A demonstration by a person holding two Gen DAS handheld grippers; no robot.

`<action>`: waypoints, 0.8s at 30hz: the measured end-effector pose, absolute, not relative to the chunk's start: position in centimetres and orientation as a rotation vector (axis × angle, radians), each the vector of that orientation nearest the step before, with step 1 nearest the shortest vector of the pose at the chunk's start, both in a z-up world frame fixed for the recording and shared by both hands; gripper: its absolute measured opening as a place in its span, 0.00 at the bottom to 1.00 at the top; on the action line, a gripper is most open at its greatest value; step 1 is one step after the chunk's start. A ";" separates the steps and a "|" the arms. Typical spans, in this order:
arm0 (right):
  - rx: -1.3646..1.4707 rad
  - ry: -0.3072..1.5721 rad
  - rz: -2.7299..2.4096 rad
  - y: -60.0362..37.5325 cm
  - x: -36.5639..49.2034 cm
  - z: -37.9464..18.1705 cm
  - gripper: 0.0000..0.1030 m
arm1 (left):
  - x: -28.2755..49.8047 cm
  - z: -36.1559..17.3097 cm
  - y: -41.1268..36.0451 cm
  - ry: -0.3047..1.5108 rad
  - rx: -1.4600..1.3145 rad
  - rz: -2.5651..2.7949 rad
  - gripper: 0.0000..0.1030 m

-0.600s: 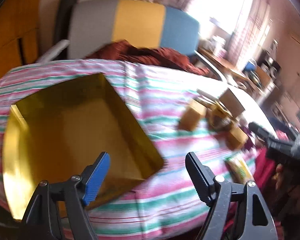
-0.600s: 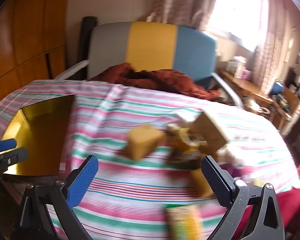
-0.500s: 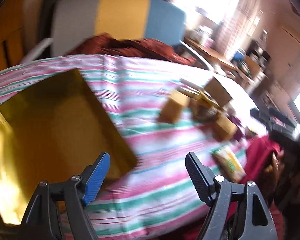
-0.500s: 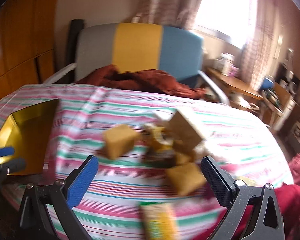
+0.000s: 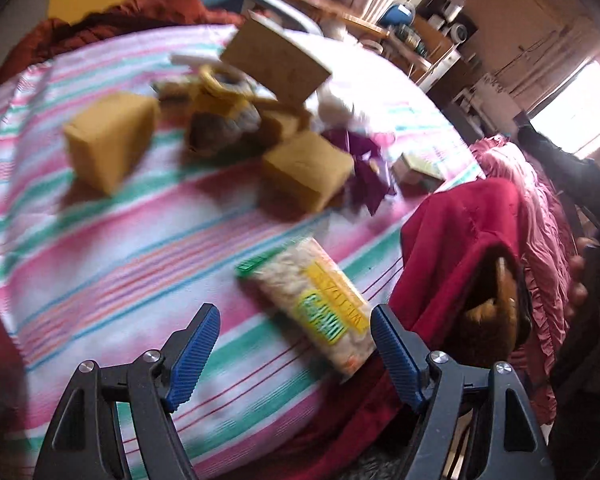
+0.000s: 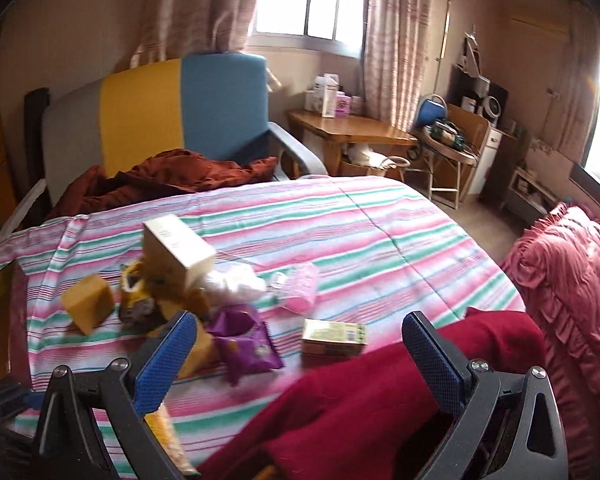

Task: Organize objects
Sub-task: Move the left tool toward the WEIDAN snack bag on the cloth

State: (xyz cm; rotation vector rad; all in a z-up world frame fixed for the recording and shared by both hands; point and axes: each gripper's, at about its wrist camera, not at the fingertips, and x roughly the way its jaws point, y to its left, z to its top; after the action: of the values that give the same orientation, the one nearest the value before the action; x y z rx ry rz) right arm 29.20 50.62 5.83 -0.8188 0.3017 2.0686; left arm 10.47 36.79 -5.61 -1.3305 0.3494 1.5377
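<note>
A pile of small items lies on a pink-and-green striped cloth (image 5: 100, 264): two tan blocks (image 5: 108, 140) (image 5: 308, 168), a tilted cardboard box (image 5: 276, 60), a purple packet (image 6: 244, 344), a pink packet (image 6: 300, 290) and a small green box (image 6: 334, 336). A yellow-and-green snack packet (image 5: 316, 304) lies just ahead of my left gripper (image 5: 296, 344), which is open and empty. My right gripper (image 6: 300, 356) is open and empty, above the cloth's near edge, with the pile to its left.
A dark red cloth (image 6: 380, 400) lies at the near right edge. A pink ruffled cushion (image 6: 572, 280) is at the right. A grey, yellow and blue chair (image 6: 160, 120) with a rust blanket (image 6: 160, 180) stands behind. A wooden desk (image 6: 348, 128) is farther back.
Both grippers swung to the right. The gold box has left the left wrist view, and the snack packet now lies close in front of the left gripper. Both grippers stay open.
</note>
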 end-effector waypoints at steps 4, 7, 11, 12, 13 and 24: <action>-0.897 0.359 2.031 53.1 30.5 4.6 1.00 | 11.6 -6.9 38.5 0.379 -1.356 1.541 0.77; -0.998 0.405 2.019 55.1 30.4 3.4 1.00 | 12.2 -7.9 39.1 0.421 -1.344 1.562 0.76; -1.109 0.421 2.019 57.3 29.0 2.4 1.00 | 12.8 -7.7 38.3 0.475 -1.249 1.585 0.67; -1.159 0.412 2.010 58.0 28.2 1.9 1.00 | 12.7 -7.6 38.2 0.469 -1.243 1.583 0.64; -1.199 0.410 2.005 58.6 27.5 1.5 1.00 | 12.4 -7.5 37.9 0.458 -1.237 1.584 0.59; -1.535 0.679 1.807 64.9 23.9 -5.4 1.00 | 11.4 -7.2 37.1 0.463 -1.149 1.606 0.36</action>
State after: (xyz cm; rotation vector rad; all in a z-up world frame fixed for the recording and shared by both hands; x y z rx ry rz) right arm 23.94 64.94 -5.37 -1.5352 0.6792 1.8068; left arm 11.43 37.14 -7.17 -1.1486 0.4627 1.6056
